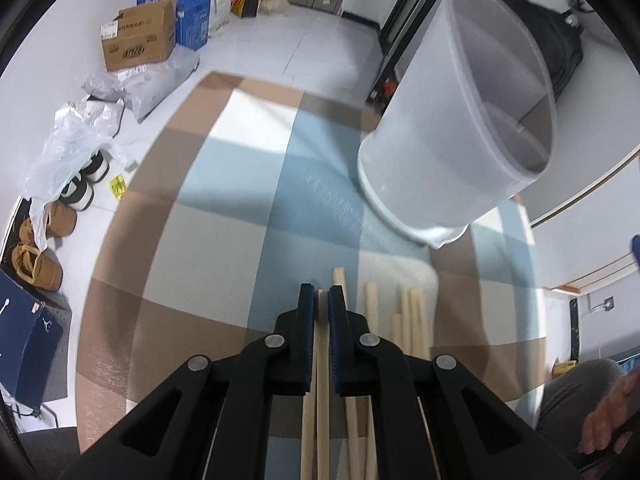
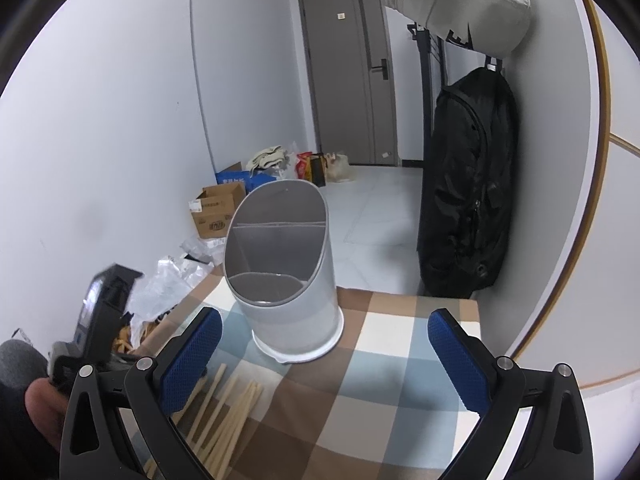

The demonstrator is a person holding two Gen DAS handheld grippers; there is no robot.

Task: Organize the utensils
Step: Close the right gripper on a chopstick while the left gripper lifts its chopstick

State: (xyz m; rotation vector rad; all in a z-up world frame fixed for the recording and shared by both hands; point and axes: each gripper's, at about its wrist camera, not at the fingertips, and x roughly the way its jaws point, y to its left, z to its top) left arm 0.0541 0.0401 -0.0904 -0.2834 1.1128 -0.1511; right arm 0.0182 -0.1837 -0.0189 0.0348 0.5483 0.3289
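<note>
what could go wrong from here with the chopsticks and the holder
1. The left gripper is closed on a chopstick near its tip, with most of its length trailing behind; it may pivot or slip when lifted.
2. Other chopsticks lie close beside it and could get dragged or scattered.
3. The white utensil holder stands unheld, with the right gripper open and short of it; a long stick pushed against its slanted rim might tip it.

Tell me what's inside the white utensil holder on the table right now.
The utensil holder looks empty: only its inner dividers and bare floor show. The rear compartments' bottoms are hidden by the dividers. The chopsticks lie on the tablecloth.
</note>
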